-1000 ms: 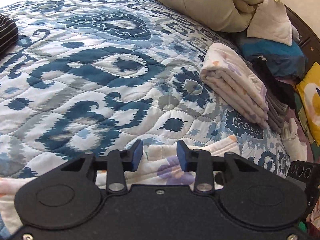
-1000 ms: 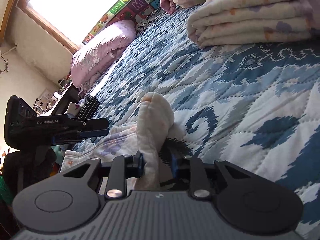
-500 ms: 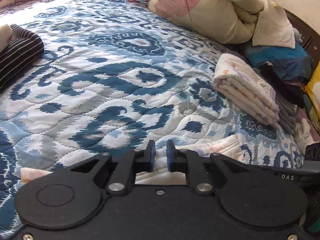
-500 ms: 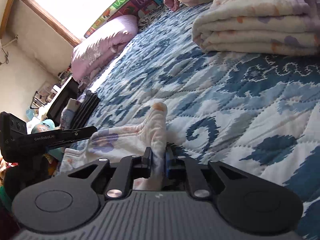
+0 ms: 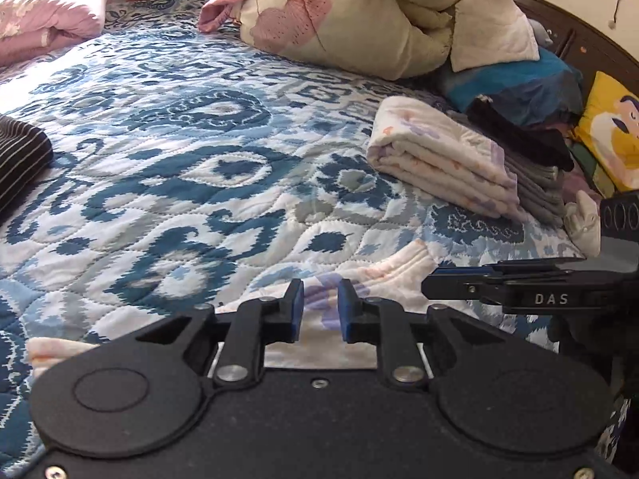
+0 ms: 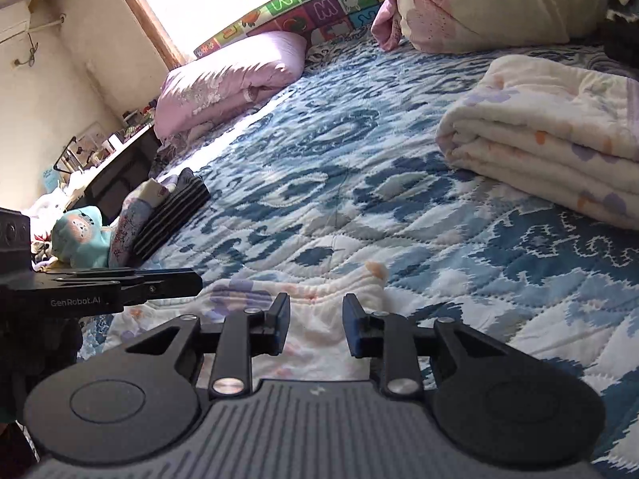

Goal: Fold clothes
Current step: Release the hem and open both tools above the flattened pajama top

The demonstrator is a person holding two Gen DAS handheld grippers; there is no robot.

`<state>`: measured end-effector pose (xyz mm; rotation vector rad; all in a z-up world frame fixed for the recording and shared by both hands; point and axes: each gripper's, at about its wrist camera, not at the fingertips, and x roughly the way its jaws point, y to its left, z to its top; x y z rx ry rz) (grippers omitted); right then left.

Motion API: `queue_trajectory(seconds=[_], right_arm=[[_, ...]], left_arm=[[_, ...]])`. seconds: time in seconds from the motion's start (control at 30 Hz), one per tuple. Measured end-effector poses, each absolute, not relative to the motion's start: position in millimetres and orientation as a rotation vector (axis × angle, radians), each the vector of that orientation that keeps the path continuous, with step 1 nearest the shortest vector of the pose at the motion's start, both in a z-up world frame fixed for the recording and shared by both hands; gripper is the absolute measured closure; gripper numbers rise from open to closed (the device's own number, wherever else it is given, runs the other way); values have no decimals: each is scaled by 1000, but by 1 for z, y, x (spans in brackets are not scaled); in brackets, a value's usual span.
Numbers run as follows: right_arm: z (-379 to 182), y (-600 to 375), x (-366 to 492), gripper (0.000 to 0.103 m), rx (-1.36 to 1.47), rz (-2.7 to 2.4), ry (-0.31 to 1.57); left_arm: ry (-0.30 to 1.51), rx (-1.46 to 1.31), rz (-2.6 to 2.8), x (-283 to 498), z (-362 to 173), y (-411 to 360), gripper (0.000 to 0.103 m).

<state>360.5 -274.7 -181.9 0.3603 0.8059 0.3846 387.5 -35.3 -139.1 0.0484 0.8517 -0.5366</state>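
Observation:
A white floral garment [image 5: 375,279] lies flat on the blue patterned quilt [image 5: 179,183], right under both grippers; it also shows in the right wrist view [image 6: 315,299]. My left gripper [image 5: 320,309] is open, its blue pads apart over the cloth, holding nothing. My right gripper [image 6: 315,321] is open too, just above the garment's near edge. The right gripper shows side-on in the left wrist view [image 5: 495,285], and the left gripper in the right wrist view [image 6: 131,283].
A folded white floral garment [image 5: 443,159] lies on a stack of grey and black clothes [image 5: 535,167] at the right. A black striped item [image 5: 20,159] lies at the left. Pillows and a rolled duvet [image 5: 359,20] lie at the back.
Both grippers were shut on the floral garment half a second ago and have opened, letting it drop flat on the quilt. Both have pulled back slightly.

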Motion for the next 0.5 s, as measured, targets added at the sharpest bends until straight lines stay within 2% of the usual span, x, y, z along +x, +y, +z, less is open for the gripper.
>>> queue_trajectory(seconds=[0.03, 0.07, 0.17, 0.2, 0.23, 0.27, 0.3, 0.5], right_arm=[[-193, -272, 367, 82, 322, 356, 857], [-198, -276, 366, 103, 337, 341, 856], [-200, -291, 362, 103, 418, 324, 877], [-197, -294, 359, 103, 426, 323, 883], [-190, -298, 351, 99, 438, 321, 882], [-185, -301, 346, 84, 447, 321, 882], [-176, -304, 336, 81, 444, 339, 876], [-132, -280, 269, 81, 260, 567, 864]], left_arm=[[867, 57, -506, 393, -149, -38, 88], [875, 46, -482, 398, -159, -37, 91], [898, -80, -465, 399, -151, -24, 90], [876, -84, -468, 390, -141, -23, 84], [853, -77, -459, 377, -131, -22, 58], [831, -71, -451, 364, -122, -20, 43], [814, -68, -460, 347, -115, -20, 43], [820, -125, -494, 234, -107, -17, 43]])
